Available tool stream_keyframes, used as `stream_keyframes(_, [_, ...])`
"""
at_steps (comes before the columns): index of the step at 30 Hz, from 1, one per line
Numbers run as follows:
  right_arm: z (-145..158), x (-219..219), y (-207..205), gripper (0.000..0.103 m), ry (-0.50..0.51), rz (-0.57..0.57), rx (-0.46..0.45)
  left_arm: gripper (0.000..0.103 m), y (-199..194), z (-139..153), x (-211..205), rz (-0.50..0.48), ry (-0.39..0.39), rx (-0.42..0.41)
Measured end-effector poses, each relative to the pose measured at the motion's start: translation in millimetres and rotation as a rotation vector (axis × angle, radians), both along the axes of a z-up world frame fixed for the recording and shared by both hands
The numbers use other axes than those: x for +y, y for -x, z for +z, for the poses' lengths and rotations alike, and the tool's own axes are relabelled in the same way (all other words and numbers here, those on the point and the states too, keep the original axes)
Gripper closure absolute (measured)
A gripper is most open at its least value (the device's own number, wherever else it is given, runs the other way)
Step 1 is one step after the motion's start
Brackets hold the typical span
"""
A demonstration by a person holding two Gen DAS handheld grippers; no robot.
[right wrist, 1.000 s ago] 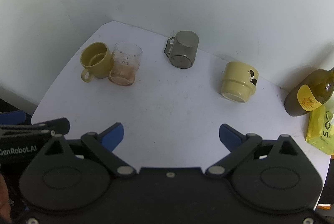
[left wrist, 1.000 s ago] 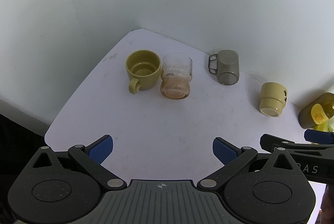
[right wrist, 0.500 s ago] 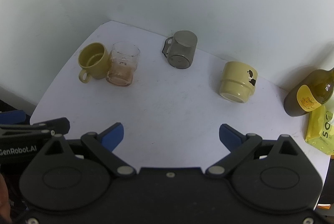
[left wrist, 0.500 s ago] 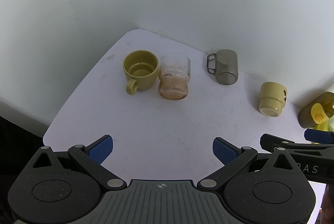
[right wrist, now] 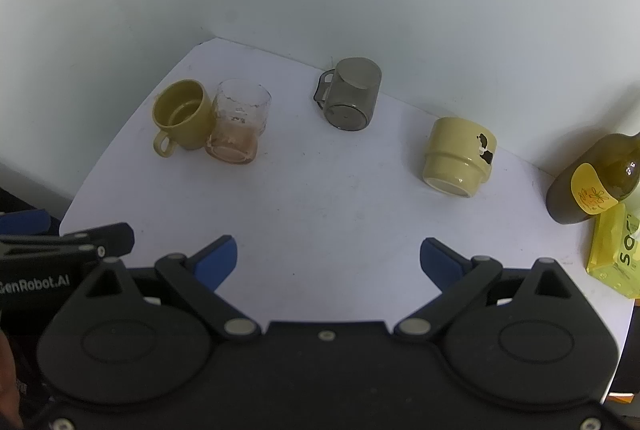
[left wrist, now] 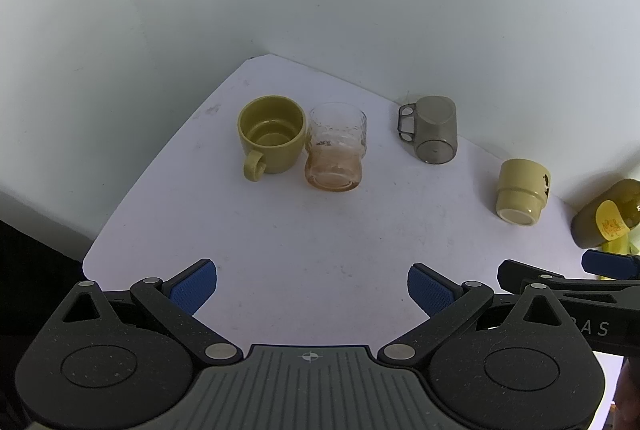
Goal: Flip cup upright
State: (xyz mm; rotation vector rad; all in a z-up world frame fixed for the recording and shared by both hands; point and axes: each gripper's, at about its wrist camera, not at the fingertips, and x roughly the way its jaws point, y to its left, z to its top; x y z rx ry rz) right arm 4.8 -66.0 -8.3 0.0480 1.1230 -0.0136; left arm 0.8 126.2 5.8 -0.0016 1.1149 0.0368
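Observation:
Four cups stand on a white table (left wrist: 320,230). An olive mug (left wrist: 270,137) (right wrist: 182,115) stands upright at the left, touching a clear glass (left wrist: 336,147) (right wrist: 238,127) with brownish residue. A grey translucent mug (left wrist: 434,129) (right wrist: 352,97) stands upside down near the back wall. A pale yellow cup (left wrist: 520,191) (right wrist: 458,157) stands upside down to the right. My left gripper (left wrist: 312,290) and right gripper (right wrist: 328,264) are both open and empty, held back near the table's front edge.
A dark olive bottle (right wrist: 592,177) (left wrist: 604,218) with a yellow label stands at the far right by the wall. A yellow packet (right wrist: 614,254) lies in front of it. White walls close the back and left. The table's left edge drops off.
Both grippers have drawn back and up slightly, so the cups look a little smaller. The cups have not moved.

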Motion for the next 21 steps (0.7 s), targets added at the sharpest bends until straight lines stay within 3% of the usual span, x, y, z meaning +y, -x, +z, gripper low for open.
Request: stream_keyframes(21, [1.2, -0.3, 2.0, 0.004, -0.006, -0.002, 0.005, 0.0, -1.7, -1.0, 1.2, 0.003, 0.003, -0.003])
